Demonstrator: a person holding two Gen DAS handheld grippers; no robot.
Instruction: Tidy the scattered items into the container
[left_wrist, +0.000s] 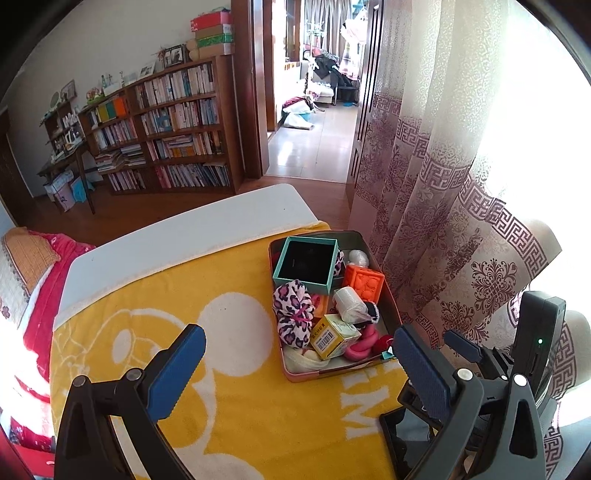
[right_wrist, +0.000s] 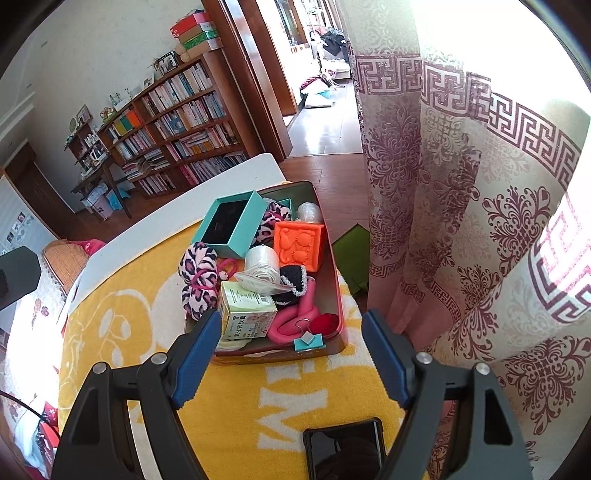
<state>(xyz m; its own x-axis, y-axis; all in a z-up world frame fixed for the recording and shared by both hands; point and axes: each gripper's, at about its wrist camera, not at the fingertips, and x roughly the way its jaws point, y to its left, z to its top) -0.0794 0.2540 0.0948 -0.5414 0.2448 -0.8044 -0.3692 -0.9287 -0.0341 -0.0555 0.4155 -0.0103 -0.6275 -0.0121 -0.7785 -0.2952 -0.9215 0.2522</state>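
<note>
A metal tin (left_wrist: 388, 295) (right_wrist: 338, 295) sits on the yellow towel at the table's right edge, filled with items: a teal box (left_wrist: 306, 264) (right_wrist: 232, 227), an orange block (left_wrist: 364, 282) (right_wrist: 299, 243), leopard-print cloth (left_wrist: 293, 314) (right_wrist: 199, 280), a white roll (left_wrist: 349, 304) (right_wrist: 260, 264), a yellow-green carton (left_wrist: 334, 338) (right_wrist: 247, 314), a pink band (right_wrist: 291, 323) and a teal binder clip (right_wrist: 308, 341). My left gripper (left_wrist: 299, 373) is open, empty, near the tin's front-left. My right gripper (right_wrist: 291, 358) is open and empty, just before the tin's front wall.
A black phone (right_wrist: 343, 448) (left_wrist: 406, 443) lies on the yellow towel (left_wrist: 221, 369) at the front. A patterned curtain (right_wrist: 461, 221) hangs close to the tin's right. White table top (left_wrist: 184, 236) shows beyond the towel. Bookshelves (left_wrist: 166, 125) stand across the room.
</note>
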